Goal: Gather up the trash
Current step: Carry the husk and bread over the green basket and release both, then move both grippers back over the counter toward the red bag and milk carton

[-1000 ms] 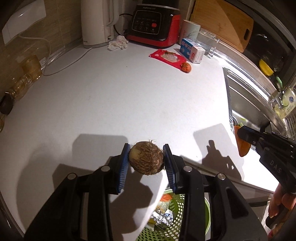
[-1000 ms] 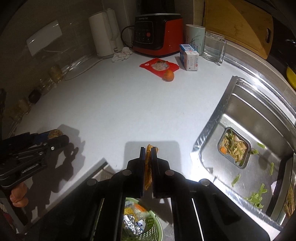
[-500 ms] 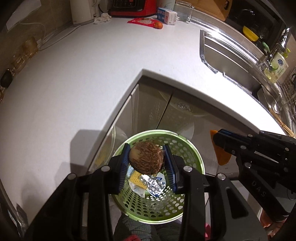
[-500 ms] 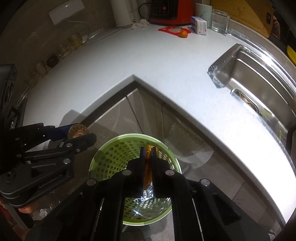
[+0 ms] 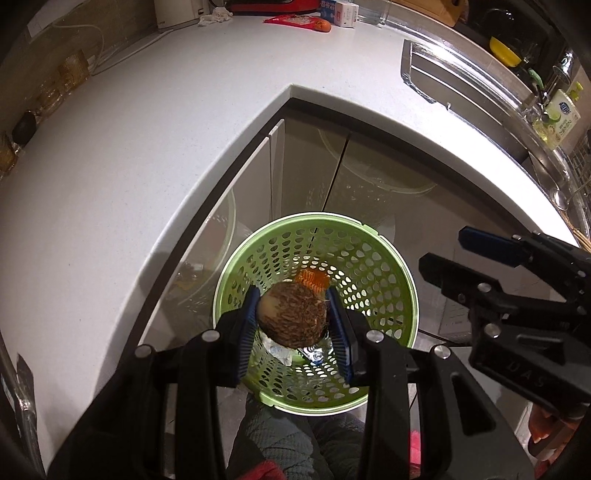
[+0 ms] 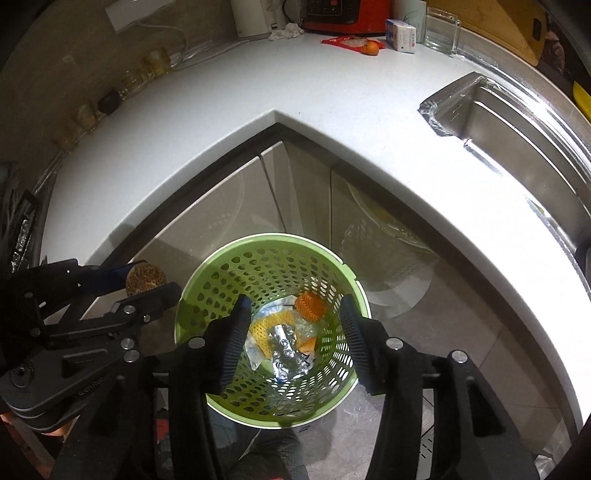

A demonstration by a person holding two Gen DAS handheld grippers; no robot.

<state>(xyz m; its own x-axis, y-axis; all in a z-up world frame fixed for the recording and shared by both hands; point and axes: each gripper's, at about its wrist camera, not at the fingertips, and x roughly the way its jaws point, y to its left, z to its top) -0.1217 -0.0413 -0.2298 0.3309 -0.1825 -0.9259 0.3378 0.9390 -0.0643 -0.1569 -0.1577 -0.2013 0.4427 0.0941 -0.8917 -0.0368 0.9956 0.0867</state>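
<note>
My left gripper is shut on a brown hairy taro root and hangs over the green perforated trash basket. My right gripper hangs over the same basket with its jaws opening and nothing between them. An orange peel piece lies inside the basket among foil and wrappers; in the left wrist view the peel shows just beyond the taro. In the right wrist view the left gripper appears at the left, holding the taro beside the basket rim.
The basket stands on the floor in front of corner cabinets, below the white countertop. A red packet with an orange fruit, a small carton and a crumpled tissue lie at the counter's far end. The steel sink is on the right.
Both grippers moved back off the counter and down over the basket. The right gripper's jaws parted and the orange peel it held now lies in the basket. The left still holds the taro.
</note>
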